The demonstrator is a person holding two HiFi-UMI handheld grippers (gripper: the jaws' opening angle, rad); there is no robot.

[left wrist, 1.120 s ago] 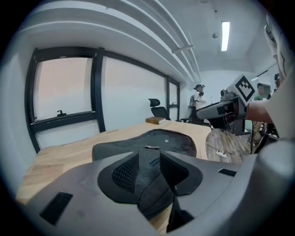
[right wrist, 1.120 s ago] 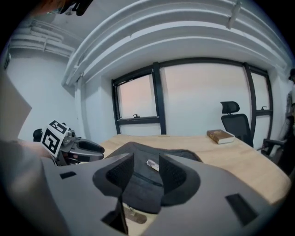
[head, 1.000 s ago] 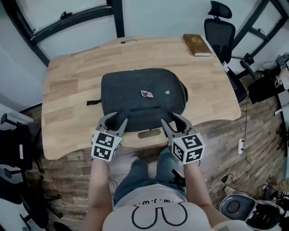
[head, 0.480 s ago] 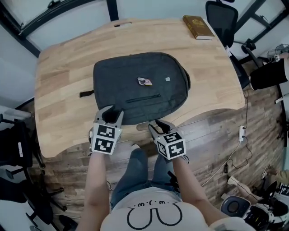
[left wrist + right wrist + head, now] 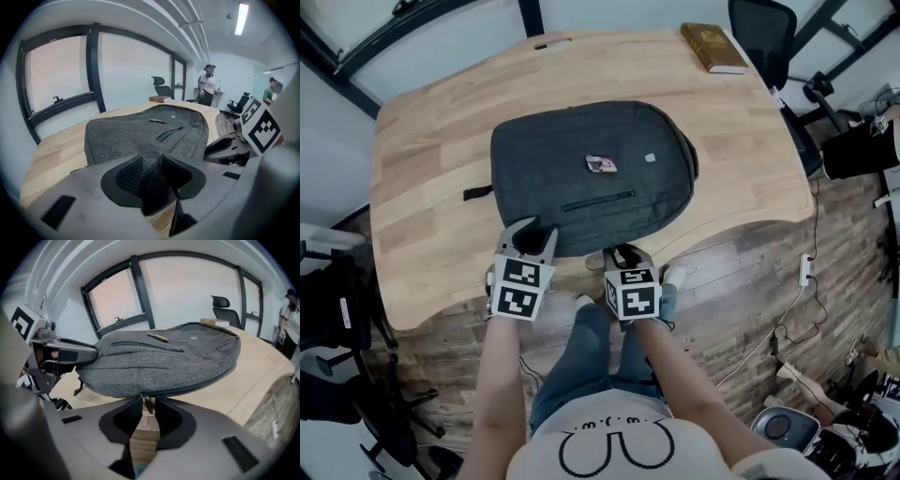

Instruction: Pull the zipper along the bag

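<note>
**Closing on the zipper pull at the bag's near edge**

Grey bag (image 5: pixel 591 178) lying flat in the middle of the wooden table (image 5: pixel 422 187), near edge close to the table's near rim. Left gripper (image 5: pixel 530 236) at the bag's near-left corner, seemingly clamped on a fold of the cloth, though hard to confirm through the dark gap. Right gripper (image 5: pixel 624 253) just to the right of it at the near edge, jaws just been closing, with the zipper pull (image 5: pixel 147 404) hanging between them and a thin gap on either side. Not yet pinched.

Probably best to finish the squeeze on the tab itself, clear of the slider and the cloth. Keep the left hold firm as an anchor against sliding. Then draw rightward along the seam, low and steady, following the curve round the corner. No lifting, no jerking.

Smooth pale wood underneath, likely slippery beneath the fabric. Book (image 5: pixel 713 48) at the far right corner, well apart. Office room: dark-framed windows (image 5: pixel 117 296) beyond the far side, a black chair (image 5: pixel 764 33) far right, plank floor (image 5: pixel 741 281) below.
</note>
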